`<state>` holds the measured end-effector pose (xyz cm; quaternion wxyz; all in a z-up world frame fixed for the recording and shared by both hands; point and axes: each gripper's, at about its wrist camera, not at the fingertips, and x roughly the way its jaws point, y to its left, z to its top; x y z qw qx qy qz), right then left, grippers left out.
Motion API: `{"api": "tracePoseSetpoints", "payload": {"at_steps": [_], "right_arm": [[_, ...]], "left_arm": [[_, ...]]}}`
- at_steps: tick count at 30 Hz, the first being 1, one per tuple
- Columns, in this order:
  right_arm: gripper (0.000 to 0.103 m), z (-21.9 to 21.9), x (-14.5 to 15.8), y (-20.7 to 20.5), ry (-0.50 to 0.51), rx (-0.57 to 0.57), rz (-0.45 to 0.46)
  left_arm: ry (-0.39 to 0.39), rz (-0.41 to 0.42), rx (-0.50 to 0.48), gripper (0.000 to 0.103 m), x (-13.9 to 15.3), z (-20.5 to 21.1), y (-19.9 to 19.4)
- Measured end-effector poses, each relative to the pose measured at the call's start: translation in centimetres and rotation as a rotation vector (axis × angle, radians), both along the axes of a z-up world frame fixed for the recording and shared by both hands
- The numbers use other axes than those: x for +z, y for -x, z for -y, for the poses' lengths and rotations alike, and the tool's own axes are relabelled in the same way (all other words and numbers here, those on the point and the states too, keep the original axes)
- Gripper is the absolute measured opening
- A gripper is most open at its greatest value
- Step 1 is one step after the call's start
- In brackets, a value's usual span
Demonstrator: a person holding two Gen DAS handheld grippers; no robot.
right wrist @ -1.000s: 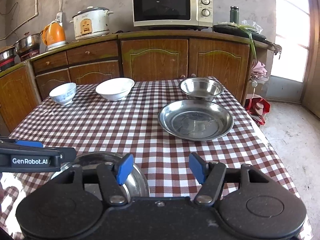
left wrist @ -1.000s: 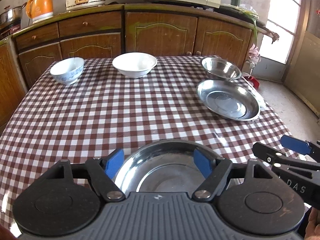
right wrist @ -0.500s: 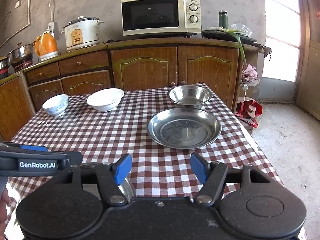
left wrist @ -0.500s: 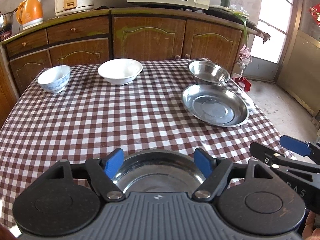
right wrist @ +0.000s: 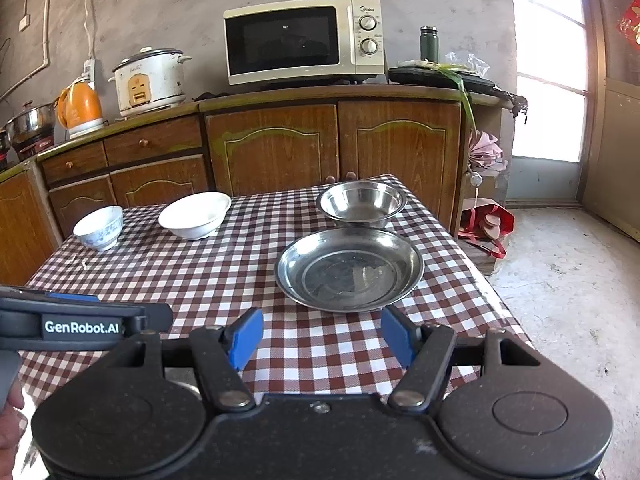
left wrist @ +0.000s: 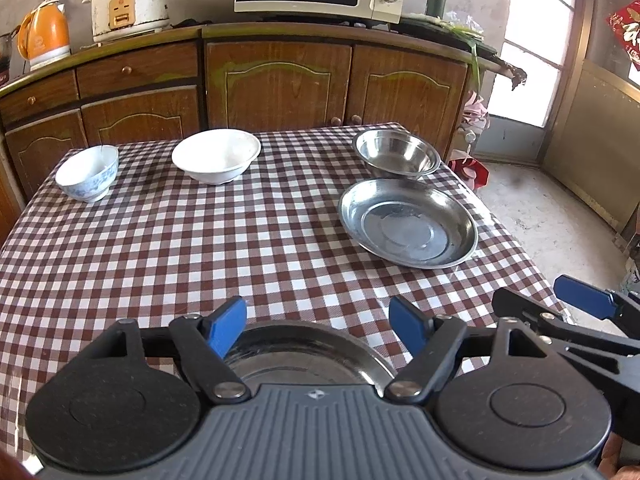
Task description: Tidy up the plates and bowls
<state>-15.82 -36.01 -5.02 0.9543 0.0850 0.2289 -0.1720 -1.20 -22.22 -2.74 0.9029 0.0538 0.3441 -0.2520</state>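
Observation:
On the checked table (left wrist: pixel 200 240) stand a small blue-patterned bowl (left wrist: pixel 88 172) at the far left, a white bowl (left wrist: pixel 216 156), a steel bowl (left wrist: pixel 396 154) at the far right and a wide steel plate (left wrist: pixel 408 228) in front of it. A second steel plate (left wrist: pixel 308 356) lies at the near edge, just under my left gripper (left wrist: pixel 318 326), which is open above it with nothing between its blue pads. My right gripper (right wrist: pixel 322 338) is open and empty too, short of the wide steel plate (right wrist: pixel 348 270). The near plate is mostly hidden in the right wrist view.
Wooden cabinets (right wrist: pixel 276 148) run behind the table, carrying a microwave (right wrist: pixel 304 42), a rice cooker (right wrist: pixel 150 80) and an orange kettle (right wrist: pixel 80 106). Bare concrete floor (right wrist: pixel 560 280) and a bright doorway lie to the right. A red bag (right wrist: pixel 486 220) sits by the table's far corner.
Both grippers have drawn back and risen a little, so the near steel plate sits lower and more hidden in both views. Both stay open and empty.

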Motion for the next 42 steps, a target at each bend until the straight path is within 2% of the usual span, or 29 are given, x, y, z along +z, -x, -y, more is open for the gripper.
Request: {"api": "tracePoseSetpoints", "payload": {"at_steps": [20, 42], "right_arm": [[0.078, 4.0, 1.5, 0.0, 0.008, -0.062, 0.050], [0.078, 9.1, 1.8, -1.4, -0.007, -0.110, 0.092]], "left_arm": [[0.003, 0.043, -0.038, 0.084, 1.5, 3.4, -0.6], [-0.007, 0.045, -0.042, 0.084, 2.2, 7.0, -3.0]]}}
